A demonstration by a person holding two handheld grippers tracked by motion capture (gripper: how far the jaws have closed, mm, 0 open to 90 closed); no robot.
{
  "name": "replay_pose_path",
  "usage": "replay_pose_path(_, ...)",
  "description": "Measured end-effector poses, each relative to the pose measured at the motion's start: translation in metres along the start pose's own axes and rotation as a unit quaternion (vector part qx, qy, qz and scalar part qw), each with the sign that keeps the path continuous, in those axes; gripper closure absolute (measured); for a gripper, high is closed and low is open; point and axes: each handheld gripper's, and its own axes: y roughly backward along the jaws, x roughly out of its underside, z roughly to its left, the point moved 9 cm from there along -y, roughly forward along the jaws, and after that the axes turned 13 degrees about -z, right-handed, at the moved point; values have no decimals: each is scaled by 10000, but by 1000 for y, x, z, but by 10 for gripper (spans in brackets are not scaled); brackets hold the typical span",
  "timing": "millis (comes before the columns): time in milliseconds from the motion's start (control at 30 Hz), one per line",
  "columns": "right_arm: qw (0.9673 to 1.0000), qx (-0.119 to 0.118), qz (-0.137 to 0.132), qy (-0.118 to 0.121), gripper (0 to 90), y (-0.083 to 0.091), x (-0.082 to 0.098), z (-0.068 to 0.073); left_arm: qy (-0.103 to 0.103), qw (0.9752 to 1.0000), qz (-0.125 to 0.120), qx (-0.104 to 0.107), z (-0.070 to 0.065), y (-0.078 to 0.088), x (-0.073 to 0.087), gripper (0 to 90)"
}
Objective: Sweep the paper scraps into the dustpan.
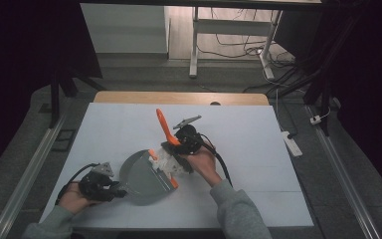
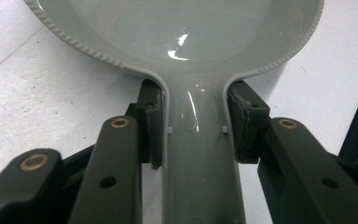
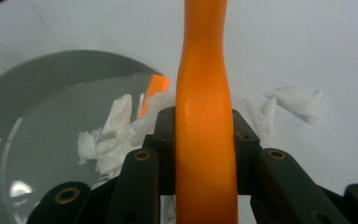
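A grey dustpan [image 1: 142, 177] lies on the white table, its mouth facing right. My left gripper [image 1: 117, 191] is shut on the dustpan's handle [image 2: 200, 158], pads pressed on both sides. My right gripper [image 1: 178, 144] is shut on the orange handle [image 3: 204, 121] of a hand brush [image 1: 165, 127], which tilts up and away. The brush head rests at the dustpan's mouth among crumpled white paper scraps [image 1: 165, 160]. Some paper scraps [image 3: 112, 135] lie inside the pan, and another scrap [image 3: 298, 102] lies on the table beside it.
The white table top [image 1: 248, 149] has a wooden strip along its far edge [image 1: 179, 97]. Beyond it stand a white desk frame [image 1: 195, 45] and floor cables [image 1: 278, 59]. A power strip [image 1: 292, 142] lies off the right edge.
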Motion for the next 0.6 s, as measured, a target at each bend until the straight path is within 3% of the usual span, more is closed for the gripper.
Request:
replay_pose_path(133,9998,-84,-168,13,706,6,-7,4,-1,10000,1,2,0,0,0,614)
replay_pose_path(200,9991,2,-415,-19,706,16,-16,-1,-1,10000,-1,-2,0,0,0,614)
replay_pose_path(233,9991,2,-415,-19,706,16,-16,-1,-2,10000,-2,-4,0,0,0,614)
replay_pose_path(400,9968,306,-723,-118,706,31,-27,-20,2,10000,-1,-4,0,0,0,614)
replay_pose_path(433,9958,454,-778,-160,706,35,-28,-29,-3,10000,-2,-7,0,0,0,613)
replay_pose_path(600,9945,724,-732,-181,706,34,-29,-48,-1,10000,3,-11,0,0,0,614)
